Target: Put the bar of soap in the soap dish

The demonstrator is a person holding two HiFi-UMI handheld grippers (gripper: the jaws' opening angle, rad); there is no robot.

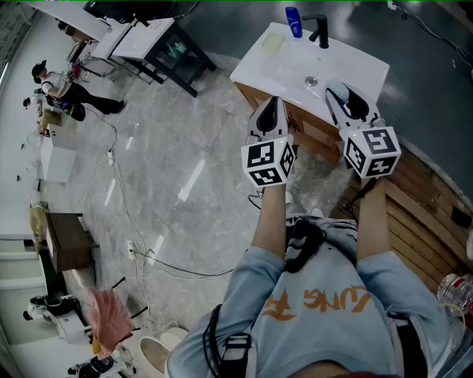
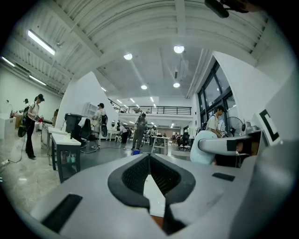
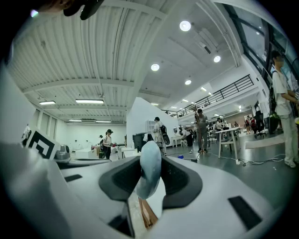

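My right gripper point(image 3: 149, 164) is shut on a pale blue bar of soap point(image 3: 148, 179), which stands on edge between the dark pads. In the head view this gripper point(image 1: 346, 94) hovers over the right part of a white sink top point(image 1: 355, 63). A pale greenish soap dish point(image 1: 273, 41) lies at the sink's far left corner, well away from both grippers. My left gripper point(image 2: 149, 156) is shut with nothing in it, its tips touching. It is held level beside the right one, at the sink's near left edge point(image 1: 270, 109).
A blue bottle point(image 1: 293, 21) and a black faucet point(image 1: 320, 29) stand at the back of the sink, with the drain point(image 1: 311, 81) in the basin. A wooden cabinet point(image 1: 314, 136) carries the sink. Tables point(image 1: 144, 40), cables and people are to the left.
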